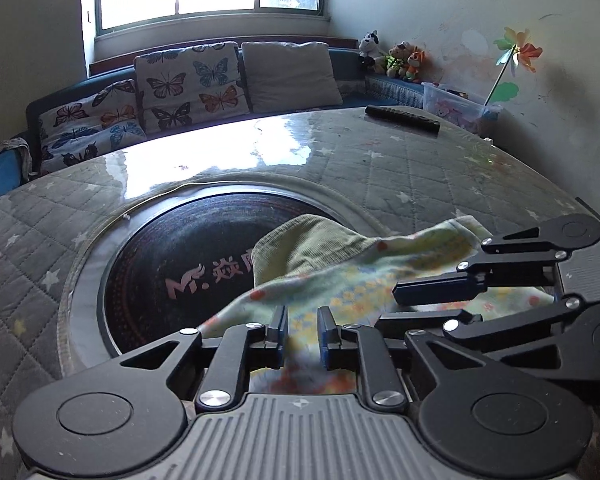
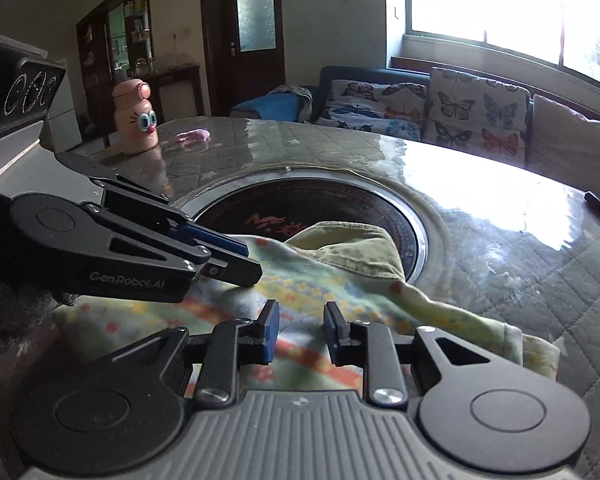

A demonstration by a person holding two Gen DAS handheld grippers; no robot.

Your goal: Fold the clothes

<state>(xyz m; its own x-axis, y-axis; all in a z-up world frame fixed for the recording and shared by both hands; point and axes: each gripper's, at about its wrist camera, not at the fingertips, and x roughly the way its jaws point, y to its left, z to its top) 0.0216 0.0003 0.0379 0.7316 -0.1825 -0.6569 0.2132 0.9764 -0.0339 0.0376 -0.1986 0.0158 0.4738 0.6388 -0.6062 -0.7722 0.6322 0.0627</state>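
Both grippers, left (image 1: 303, 334) and right (image 2: 301, 330), are hovering jaws apart over the rumpled floral-print cloth garment (image 2: 320, 292) (green ribbed lining showing).

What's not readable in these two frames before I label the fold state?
- Near edge of the pale floral-print garment: both views, hidden under each hand-held gripper body; cloth is motion-blurred.
- Whether the left hand-held gripper or right hand-held gripper pinches cloth: the jaws stand apart, contact unclear.
- Red logo on the round black heater plate: partly covered by the garment's green ribbed cuff.
- Long black remote: cut off at the right view's edge.
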